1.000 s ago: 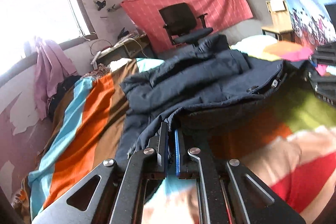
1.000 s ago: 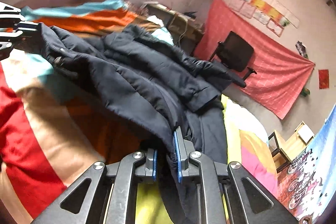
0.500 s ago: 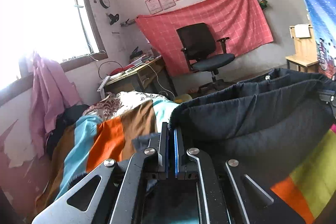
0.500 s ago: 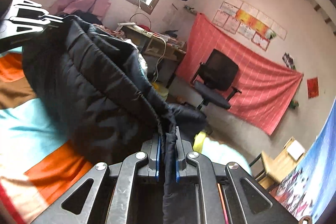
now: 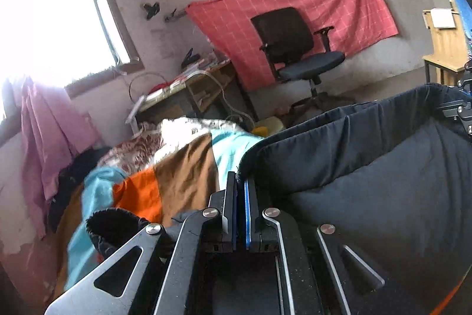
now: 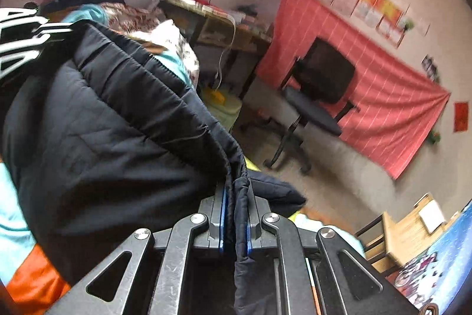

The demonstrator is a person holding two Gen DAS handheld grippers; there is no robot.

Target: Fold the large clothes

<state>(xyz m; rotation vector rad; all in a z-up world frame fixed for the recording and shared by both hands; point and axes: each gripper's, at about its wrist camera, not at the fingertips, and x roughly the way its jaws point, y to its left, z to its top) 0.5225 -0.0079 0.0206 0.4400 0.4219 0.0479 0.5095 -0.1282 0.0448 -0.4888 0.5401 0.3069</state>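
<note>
Left gripper (image 5: 240,191): jaws together, pinching one corner of the dark padded jacket (image 5: 368,167).
Right gripper (image 6: 236,197): clamped on the other end of the same hem; a fold of it runs back between the pads.
Jacket, place: lifted above the striped bedspread (image 5: 177,176), body sagging toward it.
Long axis: the held edge spans straight from one gripper to the other, crosswise to both.
Nearer hand: neither; each holds its own end, so the fold likely turns on carrying both ends evenly over the bedspread.
Writing: sheets on the wall beyond the office chair (image 5: 292,49) too small to read; no brand or label visible on the jacket.
</note>
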